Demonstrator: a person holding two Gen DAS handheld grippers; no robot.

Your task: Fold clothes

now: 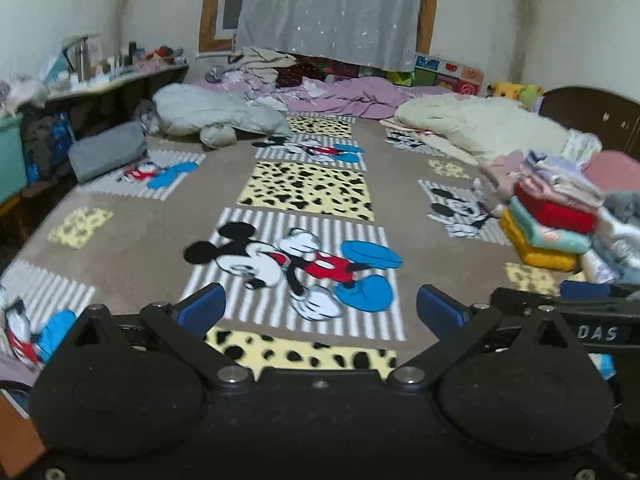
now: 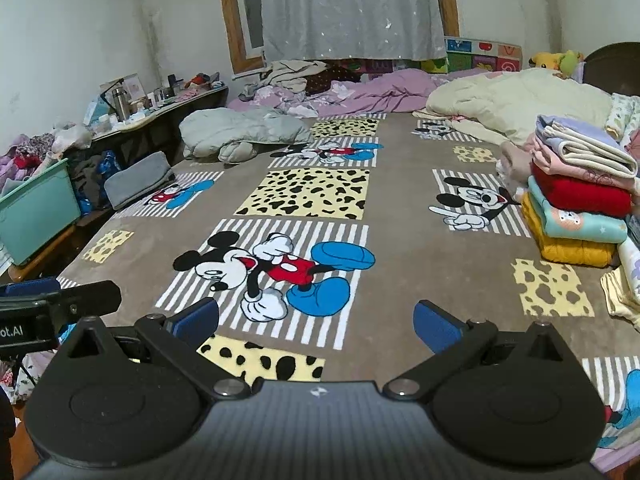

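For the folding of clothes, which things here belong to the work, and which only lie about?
Belong to the job:
- stack of folded clothes
- left gripper, open
- right gripper, open
- Mickey Mouse blanket, the work surface

Just lying about:
- grey padded jacket
- cream quilt
- yellow plush toy
- teal bin

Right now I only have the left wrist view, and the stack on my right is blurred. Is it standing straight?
Observer: In the right wrist view the stack of folded clothes is upright, with a mustard piece at the bottom.
Operator: Anything loose near it?
Observer: A pale yellow garment lies crumpled on the blanket, just in front of the stack.
Operator: Is the right tool holding anything?
Observer: No, the right tool is open and empty, above the blanket.
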